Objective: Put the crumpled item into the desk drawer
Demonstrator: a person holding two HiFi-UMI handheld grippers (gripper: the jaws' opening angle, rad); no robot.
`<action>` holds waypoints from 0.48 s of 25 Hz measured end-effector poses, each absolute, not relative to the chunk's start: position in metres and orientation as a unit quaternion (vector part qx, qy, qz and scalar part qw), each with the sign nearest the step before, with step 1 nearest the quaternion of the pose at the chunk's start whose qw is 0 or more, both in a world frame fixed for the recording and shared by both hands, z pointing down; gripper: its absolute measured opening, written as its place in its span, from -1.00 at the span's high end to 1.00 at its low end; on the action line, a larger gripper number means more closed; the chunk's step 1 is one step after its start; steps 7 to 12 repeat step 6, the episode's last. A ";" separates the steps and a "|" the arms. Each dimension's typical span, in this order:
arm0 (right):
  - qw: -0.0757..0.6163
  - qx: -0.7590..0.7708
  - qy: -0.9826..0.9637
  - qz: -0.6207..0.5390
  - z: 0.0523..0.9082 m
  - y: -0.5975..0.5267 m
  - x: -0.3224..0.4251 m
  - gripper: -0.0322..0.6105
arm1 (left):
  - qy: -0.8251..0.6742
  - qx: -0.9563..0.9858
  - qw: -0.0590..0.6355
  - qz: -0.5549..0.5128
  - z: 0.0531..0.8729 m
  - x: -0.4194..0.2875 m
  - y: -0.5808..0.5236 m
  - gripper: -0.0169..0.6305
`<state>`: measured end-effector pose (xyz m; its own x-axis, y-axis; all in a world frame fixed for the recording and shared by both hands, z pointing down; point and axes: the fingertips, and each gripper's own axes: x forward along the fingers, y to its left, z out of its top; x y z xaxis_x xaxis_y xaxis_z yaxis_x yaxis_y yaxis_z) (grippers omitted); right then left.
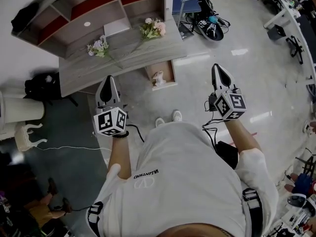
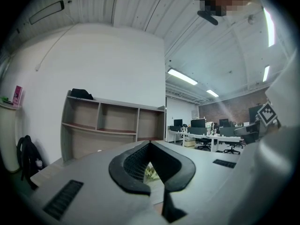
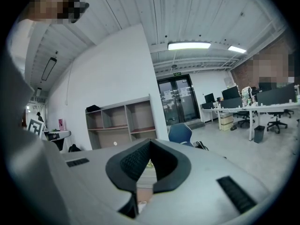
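left gripper (image 1: 110,78) closed on nothing; right gripper (image 1: 216,66) likewise closed, empty | crumpled item (image 1: 159,78) lies in open drawer (image 1: 168,67) under grey wooden desk (image 1: 123,60) | flowers (image 1: 153,28) on desktop; glossy grey floor (image 1: 247,83)

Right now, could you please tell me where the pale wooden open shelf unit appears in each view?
Head view: the pale wooden open shelf unit is at upper left, seen from above.
Left gripper view: shelf unit left of centre, against the white wall.
Right gripper view: shelf unit left of centre, smaller, left of the glass doors.
Shared landmark: the dark bag lying on its top, at its left end.
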<state>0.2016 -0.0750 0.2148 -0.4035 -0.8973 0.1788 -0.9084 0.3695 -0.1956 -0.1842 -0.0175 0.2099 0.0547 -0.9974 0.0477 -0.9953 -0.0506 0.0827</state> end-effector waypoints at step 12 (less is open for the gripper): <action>0.025 0.544 -0.828 0.133 0.217 -0.084 0.200 0.91 | -0.686 0.726 0.048 -0.012 0.210 -0.183 -0.025 0.94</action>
